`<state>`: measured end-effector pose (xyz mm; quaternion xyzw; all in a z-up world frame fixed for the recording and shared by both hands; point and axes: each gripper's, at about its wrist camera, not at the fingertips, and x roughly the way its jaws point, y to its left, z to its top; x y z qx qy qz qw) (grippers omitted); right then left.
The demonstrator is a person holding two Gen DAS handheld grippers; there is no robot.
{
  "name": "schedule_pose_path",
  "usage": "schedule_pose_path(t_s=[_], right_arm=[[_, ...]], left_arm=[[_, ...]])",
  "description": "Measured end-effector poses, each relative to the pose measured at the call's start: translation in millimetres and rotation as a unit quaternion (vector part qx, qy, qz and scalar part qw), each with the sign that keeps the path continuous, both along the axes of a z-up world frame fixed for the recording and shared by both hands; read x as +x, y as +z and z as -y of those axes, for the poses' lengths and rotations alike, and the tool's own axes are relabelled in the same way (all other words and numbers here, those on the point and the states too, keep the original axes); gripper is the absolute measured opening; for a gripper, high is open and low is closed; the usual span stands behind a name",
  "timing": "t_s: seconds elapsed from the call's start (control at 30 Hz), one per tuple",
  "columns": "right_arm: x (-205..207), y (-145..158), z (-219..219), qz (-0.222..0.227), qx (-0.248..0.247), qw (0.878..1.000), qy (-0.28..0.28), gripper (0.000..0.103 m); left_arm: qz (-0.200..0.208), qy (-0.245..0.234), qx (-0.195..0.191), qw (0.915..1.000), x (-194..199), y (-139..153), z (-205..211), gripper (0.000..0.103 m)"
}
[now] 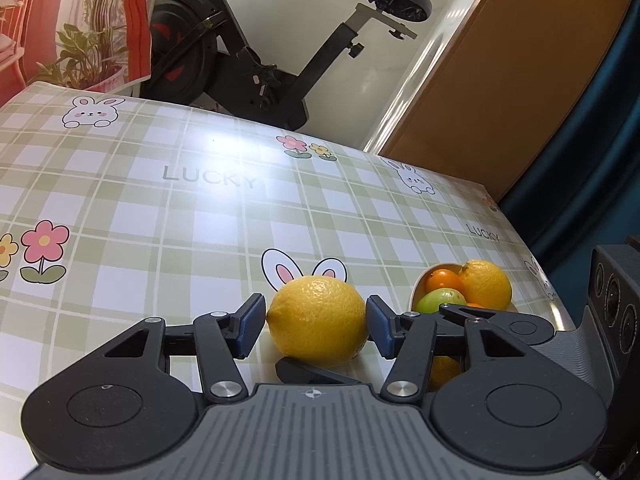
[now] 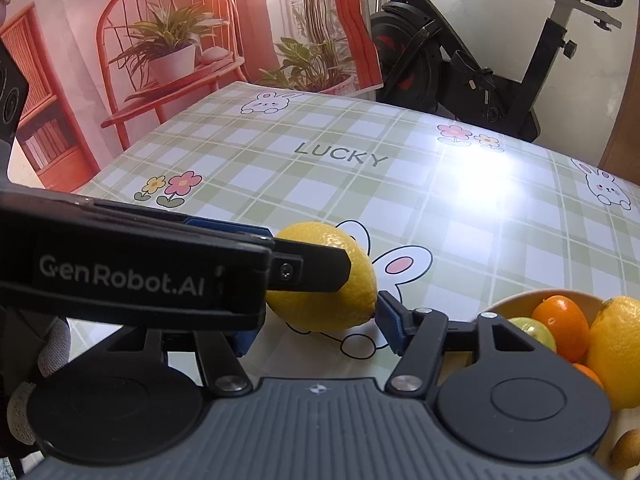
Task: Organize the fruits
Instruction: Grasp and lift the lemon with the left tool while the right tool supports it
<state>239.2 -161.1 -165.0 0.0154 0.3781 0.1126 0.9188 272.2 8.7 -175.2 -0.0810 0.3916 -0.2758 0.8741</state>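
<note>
Left hand-held gripper (image 1: 316, 322) grasping lemon (image 1: 318, 318), plaid rabbit tablecloth (image 1: 160, 208), exercise bike (image 1: 256, 48) behind.

A yellow lemon (image 1: 318, 320) lies on its side between my fingers; the bowl (image 2: 520, 300) holds more fruits.

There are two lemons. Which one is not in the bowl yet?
The lemon lying on the checked tablecloth between the left gripper fingers. The other lemon already sits in the bowl with the orange and green fruit.
</note>
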Motion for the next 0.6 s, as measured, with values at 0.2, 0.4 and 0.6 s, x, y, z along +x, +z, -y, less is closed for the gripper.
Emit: schedule_pose_path(t_s=[0.2, 0.4, 0.6], right_arm=[[-21.7, 1.5, -1.3, 0.011, 0.009, 1.0, -0.004, 0.062], [-36.5, 12.8, -6.1, 0.036, 0.008, 0.999, 0.008, 0.062], [-56.6, 31.3, -3.8, 0.076, 0.019, 0.997, 0.009, 0.062]], left_arm=[[0.015, -0.001, 0.011, 0.9998, -21.7, 7.1, 0.3, 0.058], [0.041, 0.015, 0.007, 0.999, -40.4, 26.8, -5.0, 0.058], [0.063, 0.008, 0.008, 0.9979, -54.7, 48.7, 3.7, 0.058]])
